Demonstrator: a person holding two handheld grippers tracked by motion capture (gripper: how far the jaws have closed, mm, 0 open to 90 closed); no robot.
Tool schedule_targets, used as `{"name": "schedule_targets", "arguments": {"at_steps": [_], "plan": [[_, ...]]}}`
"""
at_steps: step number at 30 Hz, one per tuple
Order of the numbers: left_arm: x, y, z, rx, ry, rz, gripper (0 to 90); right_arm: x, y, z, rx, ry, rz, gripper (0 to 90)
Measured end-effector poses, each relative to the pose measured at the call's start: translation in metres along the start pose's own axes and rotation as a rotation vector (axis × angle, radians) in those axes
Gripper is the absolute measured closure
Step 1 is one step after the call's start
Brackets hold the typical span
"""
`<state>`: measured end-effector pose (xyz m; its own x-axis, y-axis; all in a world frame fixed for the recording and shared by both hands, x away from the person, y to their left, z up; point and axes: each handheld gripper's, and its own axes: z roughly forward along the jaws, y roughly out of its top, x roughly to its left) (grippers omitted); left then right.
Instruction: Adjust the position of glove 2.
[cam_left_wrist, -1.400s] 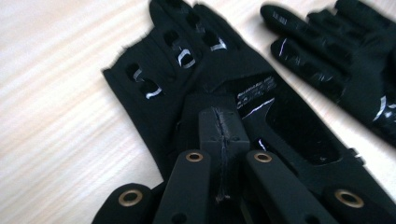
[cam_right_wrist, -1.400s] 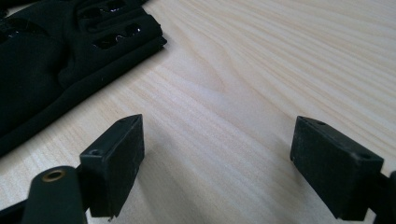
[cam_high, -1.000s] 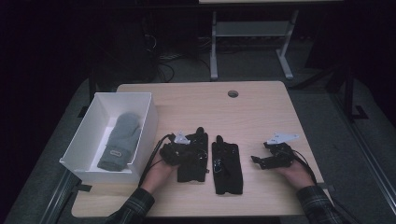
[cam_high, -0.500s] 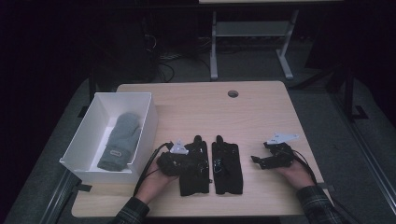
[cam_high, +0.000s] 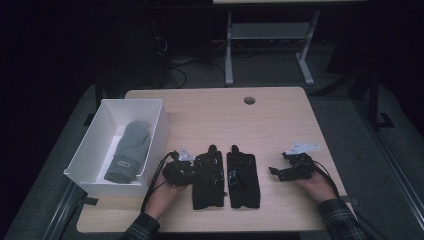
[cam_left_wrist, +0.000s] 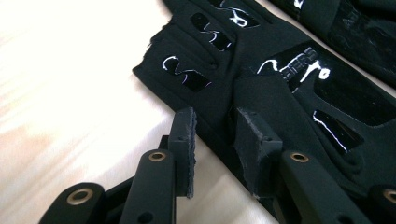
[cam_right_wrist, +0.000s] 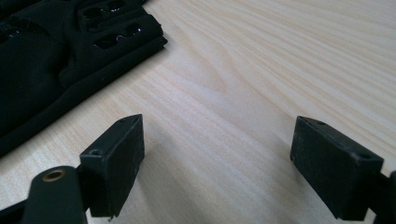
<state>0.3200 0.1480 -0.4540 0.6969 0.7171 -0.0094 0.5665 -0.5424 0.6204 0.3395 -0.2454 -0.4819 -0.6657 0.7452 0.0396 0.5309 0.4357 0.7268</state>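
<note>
Two black gloves lie side by side on the wooden table (cam_high: 220, 115), a left one (cam_high: 208, 177) and a right one (cam_high: 242, 179). My left gripper (cam_high: 182, 169) rests at the left glove's outer edge. In the left gripper view the left gripper (cam_left_wrist: 212, 114) has its jaws a narrow gap apart. They straddle the edge of the glove (cam_left_wrist: 280, 79), one pad over the fabric and one over bare wood. My right gripper (cam_high: 290, 169) stands wide open on the table right of the gloves. Nothing lies between the right gripper (cam_right_wrist: 217, 123) jaws, and a black glove (cam_right_wrist: 51, 56) shows at upper left.
A white box (cam_high: 95, 150) at the table's left edge holds a grey mitten (cam_high: 129, 150). A round cable hole (cam_high: 249, 100) sits near the far edge. Cables trail from both grippers. Bare wood lies beyond the gloves.
My left hand and gripper have drawn back toward the front edge, and the left glove now lies slightly nearer and straighter. The right gripper has stayed put.
</note>
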Motion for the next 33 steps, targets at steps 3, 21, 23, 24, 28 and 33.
{"name": "schedule_targets", "arguments": {"at_steps": [3, 21, 23, 24, 28, 33], "plan": [[0.001, 0.006, 0.006, -0.008, 0.007, 0.004, 67.3, 0.0, 0.0, 0.0, 0.0, 0.0, 0.001, 17.6], [0.006, 0.006, 0.012, -0.018, -0.074, -0.036, 75.4, 0.003, 0.003, -0.004, 0.011, 0.031, -0.022, 37.6], [0.006, 0.006, 0.012, -0.015, -0.087, -0.034, 80.4, 0.004, 0.006, -0.009, -0.016, 0.063, -0.024, 52.0], [0.007, 0.006, 0.012, -0.015, -0.091, -0.033, 82.2, 0.006, 0.008, -0.011, -0.029, 0.084, -0.02, 56.7], [0.011, 0.008, 0.013, -0.009, -0.115, -0.076, 85.7, 0.017, 0.013, -0.014, -0.03, 0.146, -0.053, 76.4], [0.013, 0.01, 0.011, -0.03, -0.146, -0.11, 86.3, 0.033, 0.014, -0.009, 0.018, 0.226, -0.116, 86.4]]}}
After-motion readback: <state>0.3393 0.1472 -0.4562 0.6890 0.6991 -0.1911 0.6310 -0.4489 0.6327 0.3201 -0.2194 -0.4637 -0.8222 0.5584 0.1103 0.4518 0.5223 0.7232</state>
